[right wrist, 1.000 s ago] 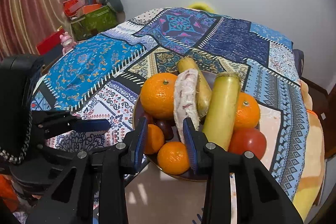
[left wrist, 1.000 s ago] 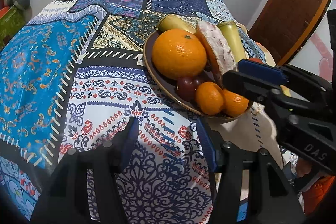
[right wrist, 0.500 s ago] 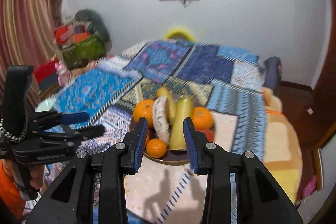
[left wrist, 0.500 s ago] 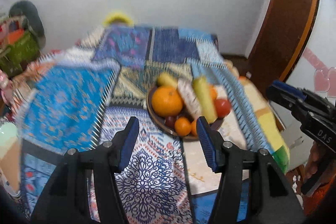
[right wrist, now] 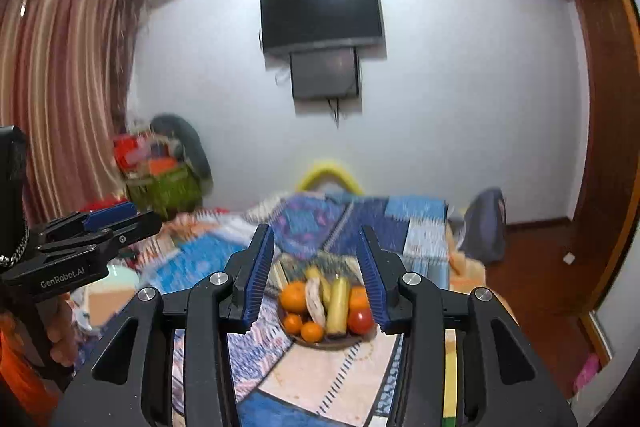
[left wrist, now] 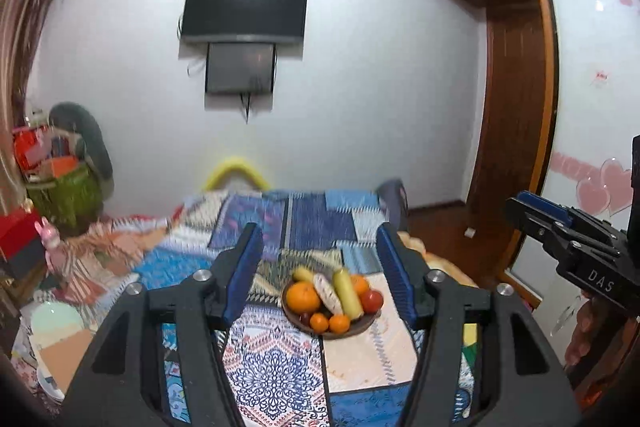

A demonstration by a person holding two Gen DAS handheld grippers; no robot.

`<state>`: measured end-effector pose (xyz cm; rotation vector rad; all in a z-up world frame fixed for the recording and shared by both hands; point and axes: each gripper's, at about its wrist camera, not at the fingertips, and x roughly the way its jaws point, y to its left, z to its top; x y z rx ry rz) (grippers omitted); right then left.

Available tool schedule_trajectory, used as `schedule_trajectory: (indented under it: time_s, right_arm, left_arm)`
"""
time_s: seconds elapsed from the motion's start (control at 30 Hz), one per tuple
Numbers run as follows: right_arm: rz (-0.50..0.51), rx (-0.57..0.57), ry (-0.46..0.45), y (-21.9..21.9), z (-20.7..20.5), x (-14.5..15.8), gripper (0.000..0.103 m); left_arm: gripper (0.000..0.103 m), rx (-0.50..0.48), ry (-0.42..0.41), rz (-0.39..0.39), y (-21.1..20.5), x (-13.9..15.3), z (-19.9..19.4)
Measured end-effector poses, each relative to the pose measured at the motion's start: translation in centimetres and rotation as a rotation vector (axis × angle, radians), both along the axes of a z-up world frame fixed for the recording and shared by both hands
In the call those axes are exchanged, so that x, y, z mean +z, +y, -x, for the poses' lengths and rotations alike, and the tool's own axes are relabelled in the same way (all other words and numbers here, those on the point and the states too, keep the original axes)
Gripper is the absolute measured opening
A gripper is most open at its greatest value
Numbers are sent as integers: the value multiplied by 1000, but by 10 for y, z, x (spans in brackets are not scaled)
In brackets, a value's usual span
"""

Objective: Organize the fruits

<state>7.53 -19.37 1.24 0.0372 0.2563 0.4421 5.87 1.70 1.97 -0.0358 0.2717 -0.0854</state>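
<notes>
A brown bowl heaped with fruit sits on a bed with a patchwork cover. It holds a large orange, small oranges, a tomato, a pale green long fruit and a whitish one. My left gripper is open and empty, held well back from the bowl. My right gripper is open and empty, also far back; the bowl shows between its fingers. The right gripper also shows at the right of the left wrist view.
A wall-mounted TV hangs on the far wall. A green basket with clutter stands at the left, by a curtain. A wooden door frame is at the right. A pale plate lies at left.
Both grippers have pulled far back and up from the bowl, which now looks small. Both stay open and empty. The fruit has not moved.
</notes>
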Motion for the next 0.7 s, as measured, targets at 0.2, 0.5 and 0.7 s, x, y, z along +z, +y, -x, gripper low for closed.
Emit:
schedule_trajectory:
  time_s: [0.2,0.5,0.7]
  right_arm:
    - [-44,-22,-86,0,32,16,58]
    - [-52,-61,-113,8,39,9,83]
    - [-55,-104,-129,1,48,7,101]
  left_arm:
    - [71,7,-83,-26,-8,18,32]
    - [101,29,-132,-32,-11,23,54]
    - [103,31,-122,-41,-14,19,58]
